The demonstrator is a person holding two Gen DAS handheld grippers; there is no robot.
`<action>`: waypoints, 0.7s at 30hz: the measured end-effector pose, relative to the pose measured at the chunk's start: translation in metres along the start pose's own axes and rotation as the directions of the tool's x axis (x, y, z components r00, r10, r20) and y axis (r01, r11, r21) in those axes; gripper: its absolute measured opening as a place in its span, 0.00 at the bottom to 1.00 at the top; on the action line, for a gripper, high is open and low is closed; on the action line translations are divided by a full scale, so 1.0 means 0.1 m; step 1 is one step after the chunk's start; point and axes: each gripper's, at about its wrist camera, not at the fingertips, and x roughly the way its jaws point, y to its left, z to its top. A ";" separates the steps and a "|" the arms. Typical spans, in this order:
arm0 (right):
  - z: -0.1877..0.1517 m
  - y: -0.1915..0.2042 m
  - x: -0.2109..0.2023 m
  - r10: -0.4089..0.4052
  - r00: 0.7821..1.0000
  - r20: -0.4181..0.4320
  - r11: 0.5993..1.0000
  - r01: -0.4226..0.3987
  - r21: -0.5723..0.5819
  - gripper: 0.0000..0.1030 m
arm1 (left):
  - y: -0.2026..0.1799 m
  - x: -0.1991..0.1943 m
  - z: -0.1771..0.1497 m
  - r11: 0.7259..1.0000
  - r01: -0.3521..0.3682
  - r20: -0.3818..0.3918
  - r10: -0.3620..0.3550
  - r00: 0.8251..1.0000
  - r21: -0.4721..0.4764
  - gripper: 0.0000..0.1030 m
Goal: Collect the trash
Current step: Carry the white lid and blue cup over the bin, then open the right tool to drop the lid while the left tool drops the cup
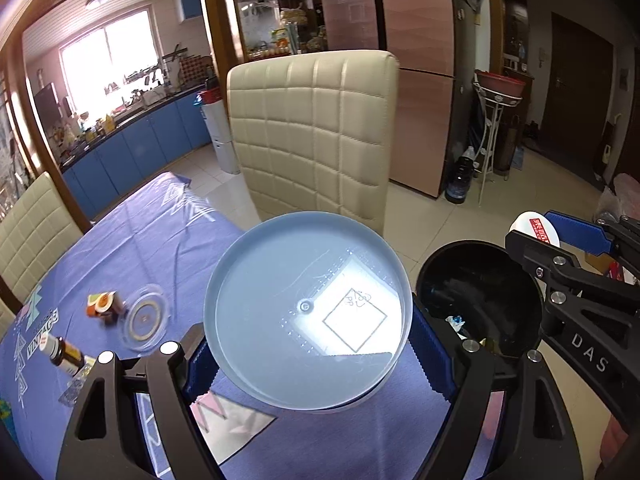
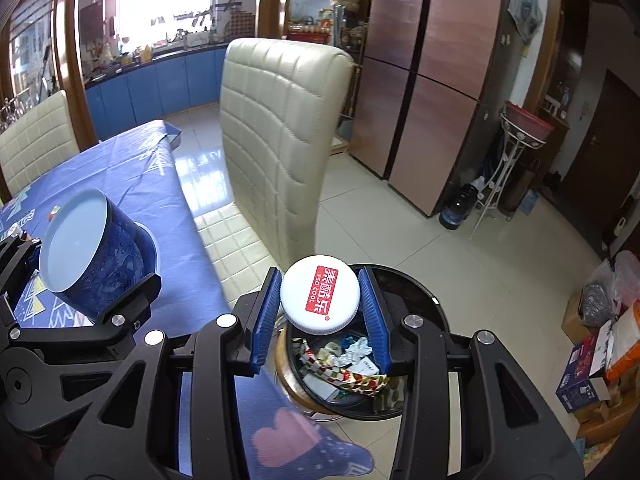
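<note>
White-capped bottle [image 2: 319, 300] in right gripper [image 2: 322, 312] above trash bin [image 2: 420, 292]

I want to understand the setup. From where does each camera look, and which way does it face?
Left wrist: on the left gripper, looking down along its fingers at the held blue cup, with the table and bin beyond.
Right wrist: on the right gripper, looking down at the held white-capped bottle over the bin.
Shared: cup, bottle, bin, chair, each other's gripper.
</note>
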 end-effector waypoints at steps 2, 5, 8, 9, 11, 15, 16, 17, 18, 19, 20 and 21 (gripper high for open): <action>0.03 -0.11 0.04 -0.012 1.000 -0.002 1.000 0.012 0.018 0.41 | -0.08 0.03 0.05 1.000 0.011 0.003 -0.011 1.000 0.013 0.77; 0.06 -0.24 0.10 -0.031 1.000 -0.006 0.999 0.031 0.042 0.41 | -0.17 0.10 0.11 0.999 0.029 0.003 -0.029 1.000 0.026 0.77; 0.07 -0.34 0.14 -0.045 0.999 -0.010 0.997 0.046 0.056 0.41 | -0.26 0.16 0.16 0.998 0.049 0.001 -0.049 0.999 0.036 0.77; 0.07 -0.37 0.15 -0.051 0.999 -0.012 0.997 0.052 0.059 0.41 | -0.30 0.18 0.18 0.998 0.054 0.000 -0.054 0.999 0.040 0.77; 0.07 -0.43 0.17 -0.067 0.998 -0.014 0.996 0.068 0.065 0.41 | -0.36 0.22 0.22 0.997 0.064 0.002 -0.064 0.998 0.049 0.77; 0.09 -0.56 0.24 -0.089 0.996 -0.025 0.992 0.091 0.090 0.41 | -0.46 0.27 0.27 0.995 0.077 0.002 -0.078 0.997 0.063 0.77; 0.09 -0.59 0.26 -0.094 0.995 -0.028 0.991 0.096 0.094 0.41 | -0.48 0.29 0.28 0.995 0.081 0.001 -0.081 0.997 0.064 0.77; 0.08 -0.61 0.27 -0.098 0.995 -0.031 0.990 0.100 0.097 0.41 | -0.50 0.30 0.29 0.994 0.083 -0.001 -0.084 0.996 0.066 0.77; 0.08 -0.63 0.28 -0.100 0.994 -0.034 0.990 0.103 0.100 0.42 | -0.52 0.31 0.29 0.994 0.087 -0.002 -0.087 0.996 0.068 0.77; 0.08 -0.66 0.29 -0.103 0.994 -0.037 0.989 0.106 0.107 0.42 | -0.54 0.32 0.31 0.993 0.089 -0.003 -0.089 0.996 0.072 0.77; 0.08 -0.68 0.30 -0.105 0.994 -0.039 0.988 0.109 0.112 0.42 | -0.55 0.33 0.31 0.993 0.090 -0.003 -0.090 0.996 0.075 0.77; 0.07 -0.70 0.30 -0.109 0.993 -0.041 0.987 0.113 0.117 0.42 | -0.57 0.33 0.32 0.993 0.092 -0.003 -0.092 0.996 0.079 0.77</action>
